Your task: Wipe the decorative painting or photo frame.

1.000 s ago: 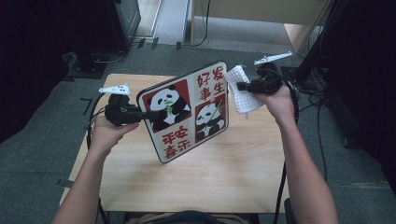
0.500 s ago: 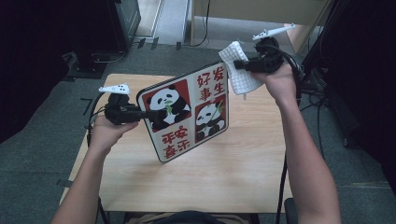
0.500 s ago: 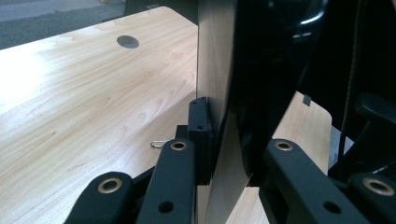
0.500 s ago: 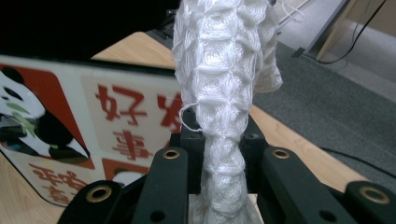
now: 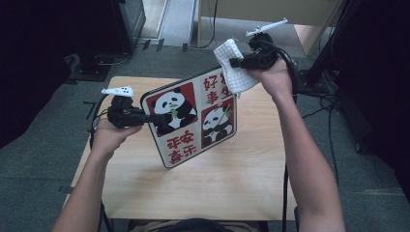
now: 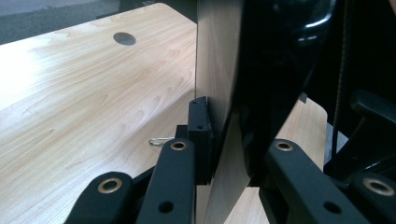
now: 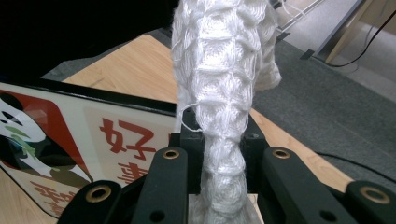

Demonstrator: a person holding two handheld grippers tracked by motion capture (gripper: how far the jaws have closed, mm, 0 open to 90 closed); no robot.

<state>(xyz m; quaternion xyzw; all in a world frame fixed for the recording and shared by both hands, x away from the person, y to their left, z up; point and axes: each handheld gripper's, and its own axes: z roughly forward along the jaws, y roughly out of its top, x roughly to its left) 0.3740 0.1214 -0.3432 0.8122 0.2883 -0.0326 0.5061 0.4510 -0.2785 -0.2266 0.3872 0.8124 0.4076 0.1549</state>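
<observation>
On the left side of the high view, the left gripper is held in the person's left hand above the wooden table. Its jaws are clamped on the left edge of the panda board, a rectangular board with rounded corners and a black border. The face of the board is divided in four fields: two show a panda on red ground and two show red Chinese characters on a pale ground. The board stands tilted, with its lower corner close to the table top. In the left gripper view the board is seen from its edge, and the two black jaws press on it from both sides; its back is wood-coloured.

At the upper right corner of the board is the white cloth, a knitted cloth with a waffle pattern. It hangs down from the right gripper, which grips it tightly, and it overlaps the top right corner of the board. In the right gripper view the cloth rises bunched between the closed jaws, with the board just beside it at the left
</observation>
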